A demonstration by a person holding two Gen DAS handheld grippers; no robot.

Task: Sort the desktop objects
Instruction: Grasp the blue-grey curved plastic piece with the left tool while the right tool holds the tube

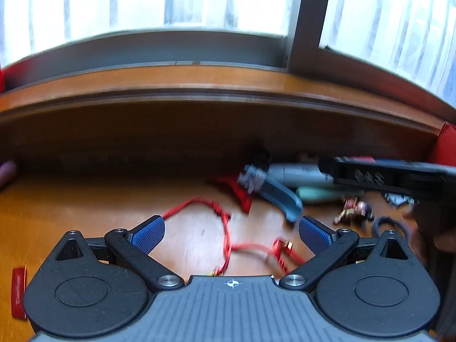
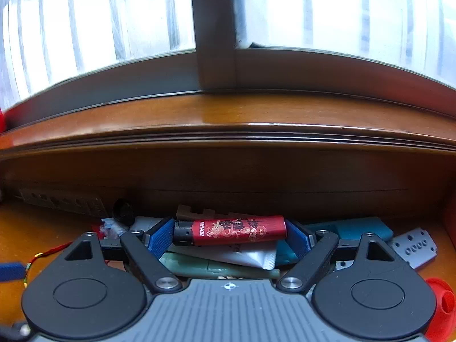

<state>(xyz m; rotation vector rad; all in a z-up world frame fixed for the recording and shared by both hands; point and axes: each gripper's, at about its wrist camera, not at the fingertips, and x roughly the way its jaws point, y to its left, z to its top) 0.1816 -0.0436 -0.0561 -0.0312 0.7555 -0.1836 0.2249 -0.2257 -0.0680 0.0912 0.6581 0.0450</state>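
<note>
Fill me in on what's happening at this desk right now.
A person is sorting desk clutter with two handheld grippers. The right gripper is shut on a red lighter, held crosswise above a pile of items by the back ledge. The left gripper is open and empty over a red cord lying on the wooden desk.

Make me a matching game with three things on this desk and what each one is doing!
Things:
1. red lighter
2. red string
3. left gripper

States:
A. open, holding nothing
B. lying loose on the wooden desk
C. pinched end to end by the right gripper

Pairs: 1-C, 2-B, 3-A
</note>
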